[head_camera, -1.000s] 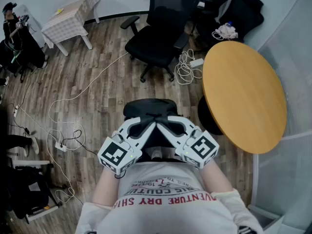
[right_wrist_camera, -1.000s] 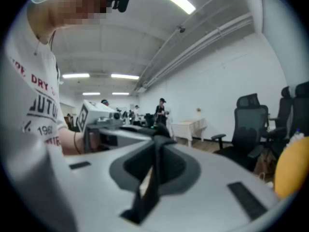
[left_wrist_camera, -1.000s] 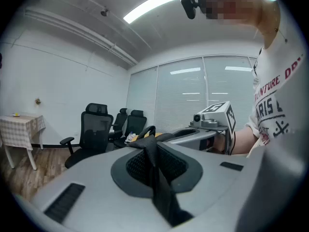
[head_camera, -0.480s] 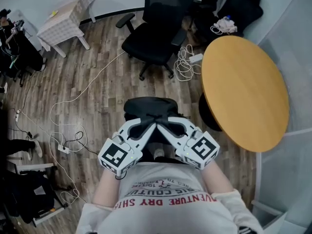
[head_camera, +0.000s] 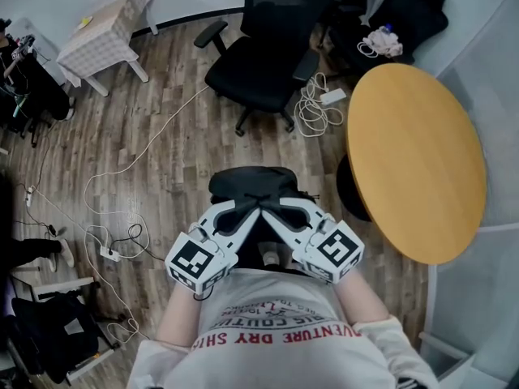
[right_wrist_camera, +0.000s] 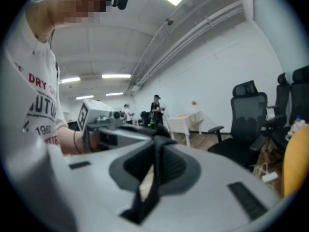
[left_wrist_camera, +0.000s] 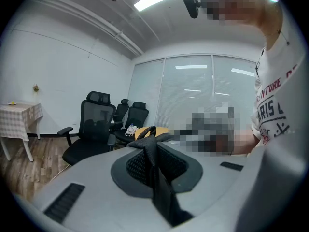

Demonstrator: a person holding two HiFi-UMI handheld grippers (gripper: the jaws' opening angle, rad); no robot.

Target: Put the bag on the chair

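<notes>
Webbing of the black bag (head_camera: 251,183) is pinched in both tongs. The left tongs (head_camera: 246,209) are almost closed, jaws pressed on a black strap (left_wrist_camera: 155,164) that runs up between the pads and ends in a loop above them. The right tongs (head_camera: 274,209) are likewise almost closed, on a second strap (right_wrist_camera: 155,170) that stands upright between its dark pads.

In the head view the two tongs meet tip to tip just in front of the person's white printed shirt (head_camera: 276,331). The bag hangs from them, a dark rounded bulk above the wooden floor (head_camera: 162,160). The black office chair (head_camera: 259,63) stands farther ahead, well apart from the bag, its backrest on the far side.

A round wooden tabletop (head_camera: 413,160) lies to the right, with a coil of white cable (head_camera: 312,112) on the floor between it and the chair. A small table with a checked cloth (head_camera: 101,35) stands at the far left, and thin cables (head_camera: 122,168) trail across the floor.
</notes>
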